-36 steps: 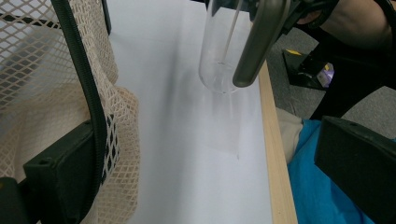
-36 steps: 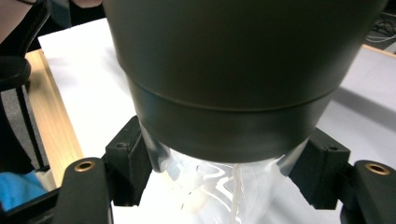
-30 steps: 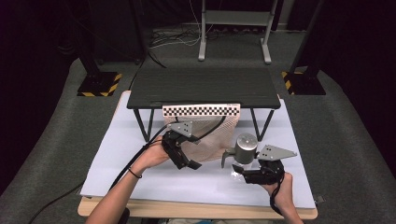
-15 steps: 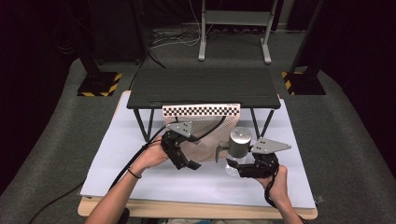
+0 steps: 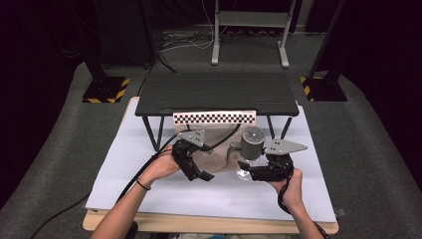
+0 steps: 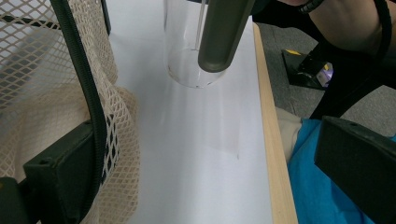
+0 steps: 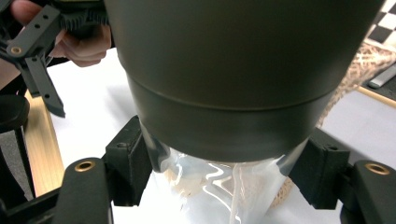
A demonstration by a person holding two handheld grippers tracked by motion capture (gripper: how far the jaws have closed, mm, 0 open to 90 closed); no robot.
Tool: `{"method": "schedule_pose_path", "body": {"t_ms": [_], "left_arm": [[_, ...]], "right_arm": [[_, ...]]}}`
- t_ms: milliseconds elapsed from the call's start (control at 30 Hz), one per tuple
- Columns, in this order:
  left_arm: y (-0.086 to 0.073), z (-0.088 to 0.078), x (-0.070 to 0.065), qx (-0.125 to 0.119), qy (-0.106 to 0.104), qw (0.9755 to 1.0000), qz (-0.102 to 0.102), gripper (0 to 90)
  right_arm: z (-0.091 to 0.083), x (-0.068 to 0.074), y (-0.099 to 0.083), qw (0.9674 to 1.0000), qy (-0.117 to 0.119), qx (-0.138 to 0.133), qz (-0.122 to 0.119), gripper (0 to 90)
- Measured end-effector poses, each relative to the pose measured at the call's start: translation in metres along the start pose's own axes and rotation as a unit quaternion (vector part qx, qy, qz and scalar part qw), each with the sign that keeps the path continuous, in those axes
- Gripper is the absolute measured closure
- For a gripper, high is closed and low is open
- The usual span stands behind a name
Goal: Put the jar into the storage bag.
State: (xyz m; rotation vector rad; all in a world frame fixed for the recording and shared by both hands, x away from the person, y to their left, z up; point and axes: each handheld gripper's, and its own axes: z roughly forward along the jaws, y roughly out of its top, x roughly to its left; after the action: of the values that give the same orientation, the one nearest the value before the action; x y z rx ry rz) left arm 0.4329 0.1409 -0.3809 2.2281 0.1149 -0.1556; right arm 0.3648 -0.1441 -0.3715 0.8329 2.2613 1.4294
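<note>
Bench: a wooden-edged bench (image 5: 209,225) covered by a white paper sheet (image 5: 149,169); a low black metal stand with thin legs (image 5: 219,92) sits at its far side, with a black-and-white checkered strip (image 5: 214,118) along the stand's front edge.
Clear bottle: a clear plastic bottle with a dull grey-green pump cap and spout (image 5: 251,144) stands upright on the white sheet, right of centre and just in front of the stand. In the left gripper view its transparent base (image 6: 189,70) rests on the paper and the grey spout (image 6: 219,35) hangs in front of it.
Right hand-held gripper: the black right hand-held gripper (image 5: 255,172) is closed around the clear body of the bottle below the cap; in the right gripper view the two black jaws press against either side of the transparent wall (image 7: 224,186) under the wide cap (image 7: 233,70).
Net bag: a cream mesh net bag (image 5: 219,154) lies on the sheet between the two hands, reaching back toward the stand.
Left hand-held gripper: the black left hand-held gripper (image 5: 196,169) has its jaws spread wide; in the left gripper view one jaw lies against the cream mesh (image 6: 42,116) and a black cable (image 6: 84,79) crosses it, while the other jaw is well apart, over the bench edge.
</note>
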Motion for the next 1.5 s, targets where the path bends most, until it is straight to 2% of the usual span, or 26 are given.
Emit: {"method": "schedule_pose_path", "body": {"t_ms": [567, 767, 1500], "left_arm": [[-0.001, -0.001, -0.001, 0.0, 0.0, 1.0, 0.002, 0.0], [-0.003, -0.002, -0.003, -0.001, 0.007, 1.0, 0.002, 0.0], [-0.001, -0.001, -0.006, -0.001, 0.011, 0.9999, 0.006, 0.0]], "right_arm": [[0.01, 0.002, 0.02, 0.9997, 0.012, -0.019, -0.003, 29.9], [0.014, -0.001, 0.027, 0.9996, 0.018, -0.023, -0.004, 29.9], [0.006, 0.0, 0.06, 0.9989, 0.008, -0.045, -0.013, 29.9]]}}
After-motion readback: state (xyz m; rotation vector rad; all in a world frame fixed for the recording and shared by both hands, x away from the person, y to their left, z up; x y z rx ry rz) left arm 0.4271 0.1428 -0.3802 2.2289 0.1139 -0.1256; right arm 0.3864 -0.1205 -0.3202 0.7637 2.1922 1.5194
